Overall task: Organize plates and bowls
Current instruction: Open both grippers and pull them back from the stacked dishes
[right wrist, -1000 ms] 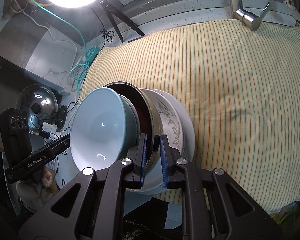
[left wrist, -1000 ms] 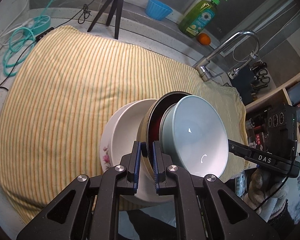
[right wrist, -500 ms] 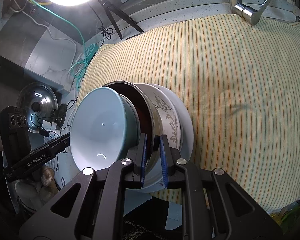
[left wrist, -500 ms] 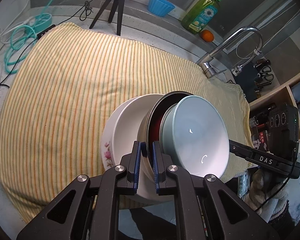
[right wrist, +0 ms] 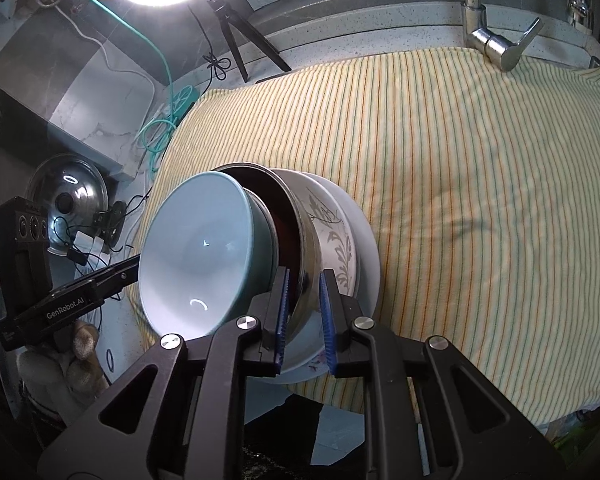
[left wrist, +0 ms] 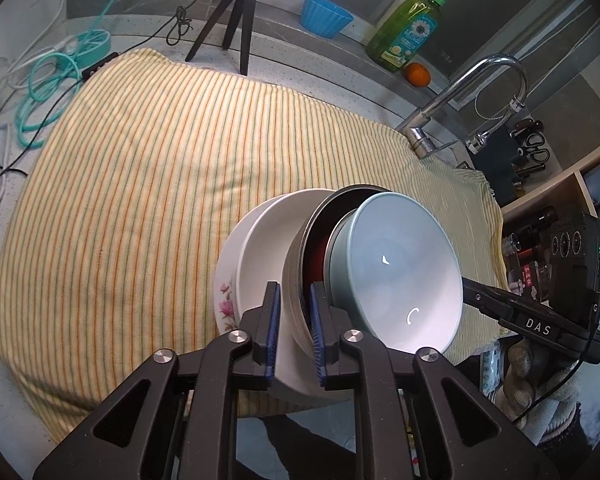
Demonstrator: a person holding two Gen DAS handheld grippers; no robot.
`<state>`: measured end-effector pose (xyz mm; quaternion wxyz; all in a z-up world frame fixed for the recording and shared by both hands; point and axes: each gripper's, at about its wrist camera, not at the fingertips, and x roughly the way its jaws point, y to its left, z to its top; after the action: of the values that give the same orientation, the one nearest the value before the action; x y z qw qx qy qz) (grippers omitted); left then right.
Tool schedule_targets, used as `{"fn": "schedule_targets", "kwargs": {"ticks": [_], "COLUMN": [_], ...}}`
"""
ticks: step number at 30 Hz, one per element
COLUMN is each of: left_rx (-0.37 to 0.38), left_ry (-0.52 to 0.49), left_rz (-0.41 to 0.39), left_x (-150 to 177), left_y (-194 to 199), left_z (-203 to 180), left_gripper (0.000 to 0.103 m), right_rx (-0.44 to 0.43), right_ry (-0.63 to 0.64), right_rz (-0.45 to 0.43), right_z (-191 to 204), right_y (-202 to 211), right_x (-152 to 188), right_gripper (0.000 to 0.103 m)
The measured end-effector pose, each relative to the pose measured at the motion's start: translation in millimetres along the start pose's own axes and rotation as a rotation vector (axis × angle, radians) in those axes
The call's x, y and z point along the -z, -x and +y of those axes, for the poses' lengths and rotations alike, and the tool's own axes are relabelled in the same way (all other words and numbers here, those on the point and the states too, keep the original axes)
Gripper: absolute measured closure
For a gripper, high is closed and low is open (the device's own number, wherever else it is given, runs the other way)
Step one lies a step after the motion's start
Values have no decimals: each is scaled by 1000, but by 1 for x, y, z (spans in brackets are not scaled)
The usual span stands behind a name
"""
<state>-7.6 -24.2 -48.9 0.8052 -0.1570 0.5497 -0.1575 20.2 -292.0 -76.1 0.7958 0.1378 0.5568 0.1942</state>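
In the left wrist view, the left gripper (left wrist: 294, 322) has its fingers closed to a narrow gap on the near rim of a nested stack: a light blue bowl (left wrist: 396, 276) inside a dark steel bowl (left wrist: 314, 240), which sits in a white bowl (left wrist: 268, 248) on a flowered plate (left wrist: 225, 300). The stack appears tilted and held up over the near edge of the striped cloth (left wrist: 140, 184) covering the bench. At about 3 o'clock the other gripper's body reaches the stack from the far side. In the right wrist view, the right gripper (right wrist: 304, 312) is likewise pinched on the rim of the steel bowl (right wrist: 306, 236), with the blue bowl (right wrist: 196, 252) toward 9 o'clock and the patterned white bowl (right wrist: 340, 236) and plate (right wrist: 370, 264) toward 3 o'clock. The step in hand looks like carrying the assembled stack with both grippers. The next move probably calls for levelling it and setting it down on the cloth, both hands moving together so nothing slides out.
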Motion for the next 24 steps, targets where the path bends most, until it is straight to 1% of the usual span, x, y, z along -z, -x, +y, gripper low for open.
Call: {"fn": "schedule_targets", "kwargs": {"ticks": [1,2,4,6,8,9,11,12,13,14,16,18,20,22,24], "left_rx": [0,-1,-4,-7,-15,-21,-49,-65,-80,-94,-117,-148,-177,-199,-221], "left_ry": [1,0,-3,-11,-23,-32,-67,-84,-98,-113,-143,-173,-199,-215,-227], "left_rz": [-5,-8,-17,-28,-43,-56,-82,-95,-110,-124,-147,-172,-199,-224,-244], "left_x": [0,0,0,0,1,2,3,4,5,6,8,10,12,14,15], "left_y": [2,3,7,11,16,20,26,29,32,36,42,47,53,58,62], "left_z": [1,1,0,0,-2,-3,-8,-10,-13,-16,-22,-28,-35,-40,-44], "left_gripper": [81,81,81,79,71,69,63,61,57,49,40,39,33,30,27], "right_rx": [2,4,11,13,17,25,50,59,60,59,65,82,97,117,134], "right_ry": [2,5,8,8,11,18,43,57,66,74,94,118,143,169,191], "right_rz": [-2,-8,-24,-41,-61,-75,-100,-117,-134,-152,-186,-215,-240,-270,-292], "right_z": [0,0,0,-1,0,1,4,6,8,10,15,21,27,33,39], "right_y": [1,3,8,12,18,21,28,32,36,40,49,57,64,71,76], "right_x": [0,0,1,1,1,2,3,4,4,5,6,8,10,13,15], "right_gripper": [84,82,70,65,63,61,53,46,41,39,34,32,26,20,17]}}
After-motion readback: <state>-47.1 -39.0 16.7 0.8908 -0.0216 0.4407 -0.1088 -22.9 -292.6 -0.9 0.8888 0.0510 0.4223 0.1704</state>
